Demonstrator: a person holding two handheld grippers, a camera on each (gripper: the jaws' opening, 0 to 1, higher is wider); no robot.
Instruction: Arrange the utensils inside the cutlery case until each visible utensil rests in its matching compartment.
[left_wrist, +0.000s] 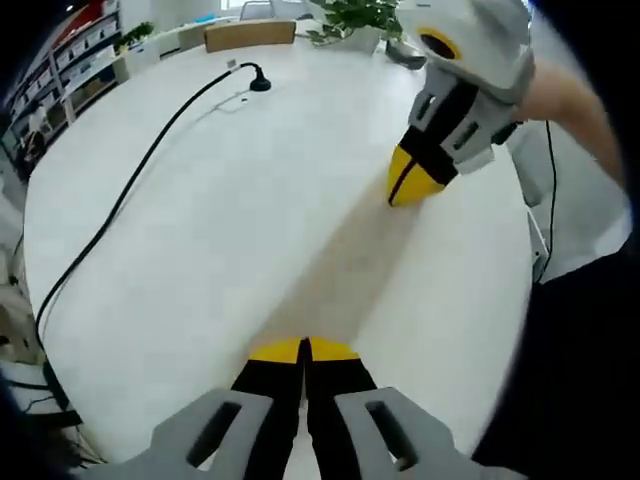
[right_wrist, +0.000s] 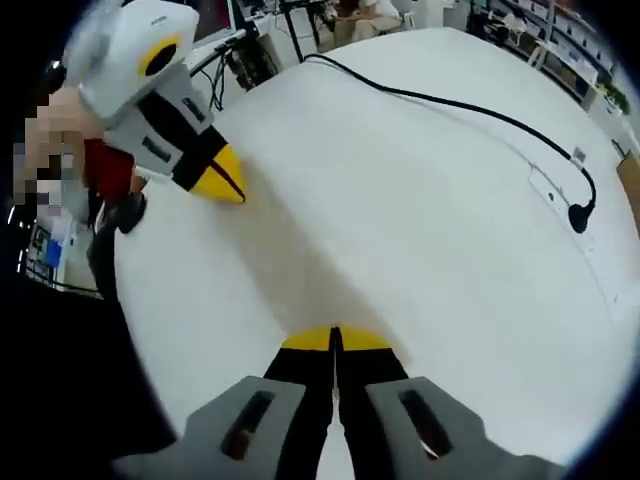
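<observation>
We found the left gripper (left_wrist: 303, 349) and right gripper (right_wrist: 333, 338) pressed together, empty, over the bare white round table (left_wrist: 230, 220); a black cable (left_wrist: 110, 215) lay there; we judged arranging unstarted, cutlery case unlocated.

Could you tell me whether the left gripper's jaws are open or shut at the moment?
Shut: the left gripper shows its yellow tips meeting, with nothing between them, above the white table.

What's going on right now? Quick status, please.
Left tool shut, empty. Right tool shut, empty. Both over white table. Cable lies across it.
</observation>
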